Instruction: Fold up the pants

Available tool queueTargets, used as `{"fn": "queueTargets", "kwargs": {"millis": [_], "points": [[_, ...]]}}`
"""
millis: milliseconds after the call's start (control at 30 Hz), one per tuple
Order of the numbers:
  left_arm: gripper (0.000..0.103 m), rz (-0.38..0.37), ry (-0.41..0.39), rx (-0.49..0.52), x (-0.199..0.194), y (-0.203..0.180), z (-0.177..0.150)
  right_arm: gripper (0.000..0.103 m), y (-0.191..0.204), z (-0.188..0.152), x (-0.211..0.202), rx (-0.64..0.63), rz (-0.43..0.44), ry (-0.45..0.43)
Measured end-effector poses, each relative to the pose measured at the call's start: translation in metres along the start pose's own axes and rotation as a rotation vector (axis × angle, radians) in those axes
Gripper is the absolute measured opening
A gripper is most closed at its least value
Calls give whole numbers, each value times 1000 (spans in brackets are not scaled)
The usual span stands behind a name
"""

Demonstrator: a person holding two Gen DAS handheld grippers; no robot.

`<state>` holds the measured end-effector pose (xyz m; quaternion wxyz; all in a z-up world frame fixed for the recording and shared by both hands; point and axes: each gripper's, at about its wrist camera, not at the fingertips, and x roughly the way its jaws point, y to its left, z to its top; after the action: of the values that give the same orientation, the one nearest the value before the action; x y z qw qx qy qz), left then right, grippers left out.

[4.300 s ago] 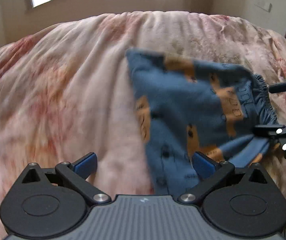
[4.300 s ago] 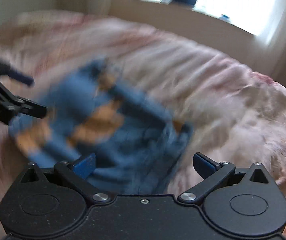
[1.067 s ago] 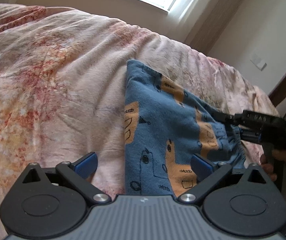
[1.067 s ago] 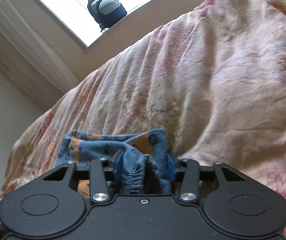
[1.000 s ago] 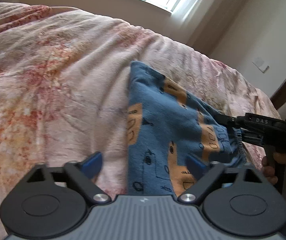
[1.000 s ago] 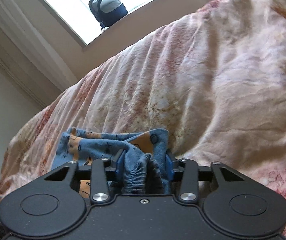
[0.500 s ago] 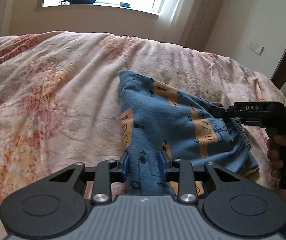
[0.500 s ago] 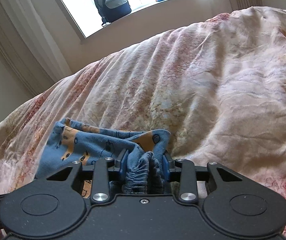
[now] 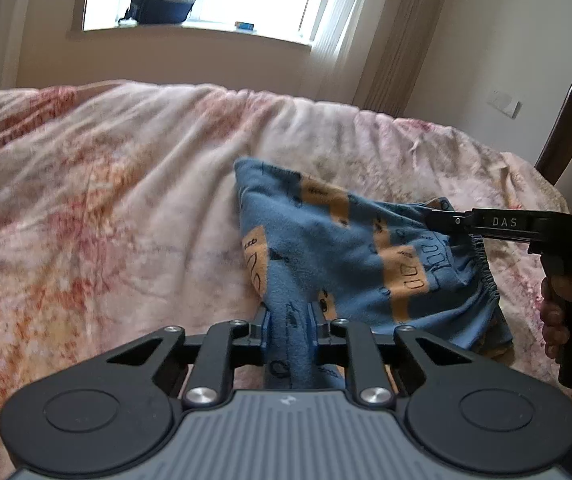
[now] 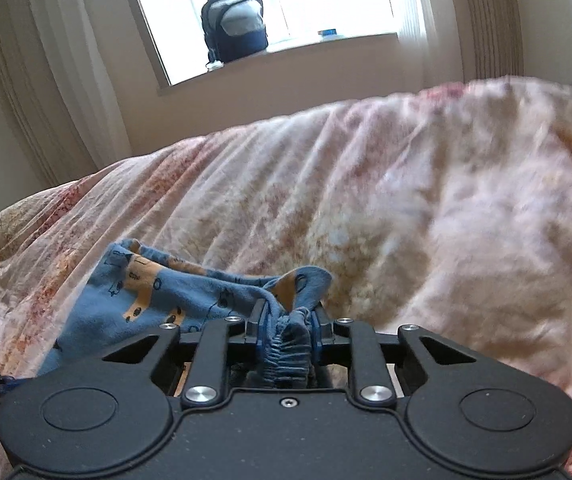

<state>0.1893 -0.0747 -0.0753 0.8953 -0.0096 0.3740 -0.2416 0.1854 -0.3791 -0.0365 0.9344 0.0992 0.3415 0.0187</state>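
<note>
Left wrist view: the left gripper is now clamped on the near edge of the pants; a second ago its fingers were spread wide either side of that edge. The cloth is pinched between the blue pads. The pants are seen lying on the bedspread, partly lifted at the right, where the right gripper is closed on the elastic waistband.

Right wrist view: the right gripper is clenched on the bunched waistband of the pants, unchanged over the last second. Horizon is lower and the backpack on the sill is fully in frame, so the tool has been tilted up.

Judgement: both ends are secured; a lift-and-fold can be started. Risk: a thin pinch on the left could slip.
</note>
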Motion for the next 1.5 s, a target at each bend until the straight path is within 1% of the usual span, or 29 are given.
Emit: {"fn": "queueTargets", "kwargs": {"millis": [100,200,400,467,533,600,633,767,867,1033,1100,1167,1200,1233,1267,1300,1333,1367,1400,1433,1467,1500], "points": [[18,2,-26,21,-4,-3,1,20,9,0,-10,-57,-7,-57],[18,-6,-62,20,-11,-4,5,19,17,3,-20,-104,-12,-126],[18,31,-204,74,-31,-8,17,19,25,15,-39,-118,10,-284],[18,51,-229,78,-28,-7,21,19,29,22,-39,-130,22,-342],[18,74,-234,82,-21,-4,23,19,32,29,-33,-143,26,-368],[18,98,-206,68,-11,3,23,19,34,34,-19,-143,34,-354],[18,103,-178,47,-5,8,24,19,34,34,-11,-140,38,-335],[18,88,-67,-61,13,27,21,19,38,26,23,-181,31,-241],[19,75,-56,-97,13,33,20,19,38,21,34,-201,15,-209],[19,96,-58,-59,14,29,19,20,38,20,33,-205,14,-209],[19,96,-59,-60,14,28,20,20,39,17,30,-213,9,-211],[23,93,-56,-69,14,30,20,21,39,17,29,-221,5,-211],[29,96,-52,-75,15,31,21,23,39,16,28,-227,0,-212],[38,101,-52,-85,15,32,21,26,40,15,28,-231,-15,-215],[43,104,-54,-95,14,33,21,28,39,14,26,-230,-24,-222],[54,105,-57,-103,13,34,21,38,38,13,24,-222,-34,-227],[64,108,-59,-111,11,35,21,54,37,13,22,-209,-45,-229],[68,115,-63,-124,8,36,22,64,35,12,17,-188,-57,-235],[75,120,-72,-136,4,36,23,77,35,11,11,-170,-64,-245],[84,120,-86,-144,-3,35,23,84,34,10,3,-155,-68,-255],[88,120,-102,-145,-9,34,23,86,35,10,-4,-149,-71,-264],[94,125,-122,-141,-17,33,23,92,37,10,-13,-151,-78,-277]]}}
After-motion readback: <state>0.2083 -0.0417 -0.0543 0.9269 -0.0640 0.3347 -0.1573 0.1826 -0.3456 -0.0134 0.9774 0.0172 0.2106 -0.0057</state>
